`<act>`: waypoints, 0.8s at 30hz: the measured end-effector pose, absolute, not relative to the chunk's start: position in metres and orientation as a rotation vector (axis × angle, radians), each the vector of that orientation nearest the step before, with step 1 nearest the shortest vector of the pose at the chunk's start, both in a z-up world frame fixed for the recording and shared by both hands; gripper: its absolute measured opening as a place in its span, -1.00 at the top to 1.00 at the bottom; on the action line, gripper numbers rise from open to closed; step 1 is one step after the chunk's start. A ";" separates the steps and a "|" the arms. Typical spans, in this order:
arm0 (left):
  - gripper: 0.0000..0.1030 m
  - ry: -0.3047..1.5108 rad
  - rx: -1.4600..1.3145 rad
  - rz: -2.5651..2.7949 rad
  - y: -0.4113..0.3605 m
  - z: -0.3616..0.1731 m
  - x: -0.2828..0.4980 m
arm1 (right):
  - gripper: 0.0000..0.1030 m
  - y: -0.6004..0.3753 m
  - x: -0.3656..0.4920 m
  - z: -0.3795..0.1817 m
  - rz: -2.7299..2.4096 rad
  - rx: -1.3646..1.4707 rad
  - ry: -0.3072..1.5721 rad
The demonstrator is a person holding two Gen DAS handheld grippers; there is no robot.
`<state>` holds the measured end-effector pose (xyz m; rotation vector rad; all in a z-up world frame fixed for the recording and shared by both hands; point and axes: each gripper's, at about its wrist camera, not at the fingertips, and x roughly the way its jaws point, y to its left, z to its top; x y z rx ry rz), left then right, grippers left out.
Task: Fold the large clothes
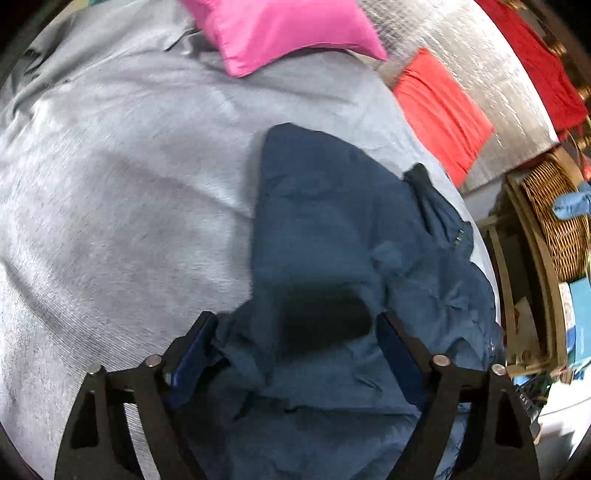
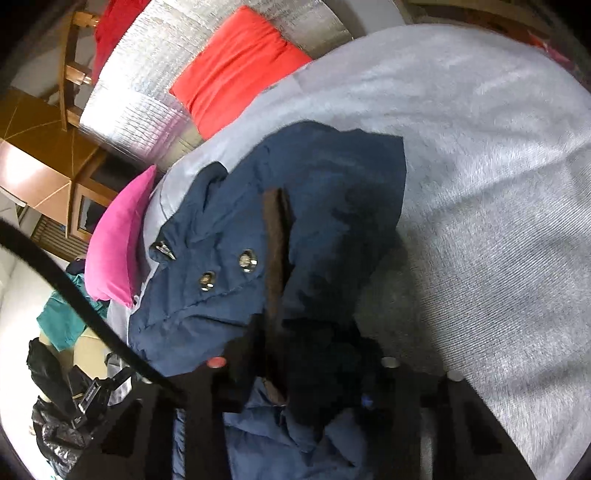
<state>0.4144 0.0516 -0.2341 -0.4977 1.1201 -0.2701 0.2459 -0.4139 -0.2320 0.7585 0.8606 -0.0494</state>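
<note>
- The navy jacket (image 1: 332,229) lay on the grey bedspread (image 1: 110,184), bunched at the near edge and reaching away from both grippers. In the left wrist view its long axis ran from 6 o'clock up toward 12, ending in a rounded fold about mid-frame.
- In the right wrist view the jacket (image 2: 295,221) showed its snap buttons (image 2: 246,258) and a brown trim strip (image 2: 275,251) running 12 to 6, straight down toward the gripper.
- The left gripper (image 1: 295,325) stood wide, its jaws on either side of the cloth, which bulged between them; no pinch was visible.
- The right gripper (image 2: 299,369) was dark and blurred under the cloth; whether it clamped the fabric could not be told.
- Judgement: both grippers sat at the near hem, so the coming fold would likely carry that edge toward 12 o'clock, along the long axis.
- Beyond lay a pink pillow (image 1: 280,29) at 12 and an orange-red pillow (image 1: 443,114) at 2.
</note>
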 end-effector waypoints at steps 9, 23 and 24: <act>-0.67 1.152 -0.403 -0.212 0.039 -0.234 0.417 | 0.00 -0.418 0.248 -0.223 -0.062 0.754 0.890; -0.67 1.094 -0.399 -0.271 0.034 -0.233 0.439 | -0.33 -0.450 0.296 -0.222 -0.192 0.802 0.749; -0.64 1.095 -0.394 -0.292 0.032 -0.234 0.442 | -0.24 -0.446 0.300 -0.221 -0.198 0.775 0.758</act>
